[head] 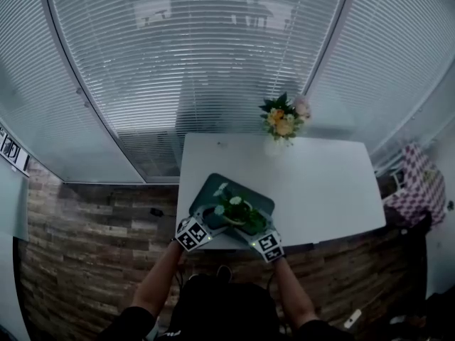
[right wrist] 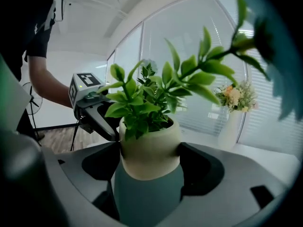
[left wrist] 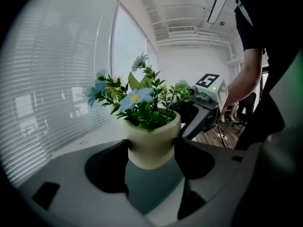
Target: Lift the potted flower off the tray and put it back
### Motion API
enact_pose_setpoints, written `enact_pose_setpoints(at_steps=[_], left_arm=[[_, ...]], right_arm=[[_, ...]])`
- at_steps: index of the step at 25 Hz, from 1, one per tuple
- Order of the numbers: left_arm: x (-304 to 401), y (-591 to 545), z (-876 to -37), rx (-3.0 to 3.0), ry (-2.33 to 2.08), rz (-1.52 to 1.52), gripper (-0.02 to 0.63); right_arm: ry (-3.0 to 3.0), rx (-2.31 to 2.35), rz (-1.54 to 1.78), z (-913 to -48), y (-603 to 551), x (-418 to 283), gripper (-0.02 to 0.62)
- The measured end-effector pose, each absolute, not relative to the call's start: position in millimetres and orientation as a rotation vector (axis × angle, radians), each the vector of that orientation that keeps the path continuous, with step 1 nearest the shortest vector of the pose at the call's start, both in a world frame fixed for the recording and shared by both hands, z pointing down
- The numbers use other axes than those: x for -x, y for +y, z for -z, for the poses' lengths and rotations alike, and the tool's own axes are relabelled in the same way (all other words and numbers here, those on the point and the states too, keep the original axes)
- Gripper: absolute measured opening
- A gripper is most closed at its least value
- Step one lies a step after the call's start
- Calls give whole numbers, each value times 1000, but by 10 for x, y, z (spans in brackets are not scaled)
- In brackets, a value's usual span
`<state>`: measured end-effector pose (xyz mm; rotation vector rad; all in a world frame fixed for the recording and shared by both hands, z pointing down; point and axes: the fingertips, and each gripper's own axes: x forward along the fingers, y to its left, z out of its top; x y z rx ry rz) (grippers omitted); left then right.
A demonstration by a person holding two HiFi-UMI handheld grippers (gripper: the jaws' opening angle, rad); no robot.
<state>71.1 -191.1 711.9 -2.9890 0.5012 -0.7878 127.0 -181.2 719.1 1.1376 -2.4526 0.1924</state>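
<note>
2 grippers on 1 pot here: the left gripper (left wrist: 151, 144) and the right gripper (right wrist: 150, 149) each have their jaws clamped on the small cream ceramic pot of blue and white flowers (head: 237, 210). It's over the dark green rectangular tray (head: 213, 188) on the white table (head: 320, 183). Can't tell if it's touching down.

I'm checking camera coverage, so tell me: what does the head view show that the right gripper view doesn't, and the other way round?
Only the head view: the whole white table, the full outline of the dark green tray, the person's forearms and the wood floor. Only the right gripper view: the right claw up close, its jaws pressed on both sides of the potted flower. Both: the potted flower, the left claw and the vase of flowers.
</note>
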Motion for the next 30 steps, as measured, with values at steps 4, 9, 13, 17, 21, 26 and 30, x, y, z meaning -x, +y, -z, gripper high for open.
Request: enact_pose_setpoints(at_steps=[4,9,13,17,21,26,30], left_arm=[[-655,-1776,-6911,2975,511,742,287],[-547,-1579,-6631,2936,516,696,288],[-406,-1346,-6550,2955,528,668,287],[-293,-1159,-6492,2940,542,658,287],[-203,-977,-6534,2954,553,672,287],[-136,-813,-6525,2989,576,654,287],[-130,-707,-6509,3007,591,626,287]], right_arm=[[-2502,-1164,-144,-7013,-1705,-1209,373],[-2511,-1145,-130,-6718,-1468,-1092,373],[-2532,-1130,-106,-6612,-1231,-947,373],[-2549,-1113,-103,-6571,-1046,-838,373],[-2555,-1099,-118,-6610,-870,-749,373],[-2576,-1079,-134,-6596,-708,-688,373],[-2573,-1055,-128,-6595,-592,-692,373]])
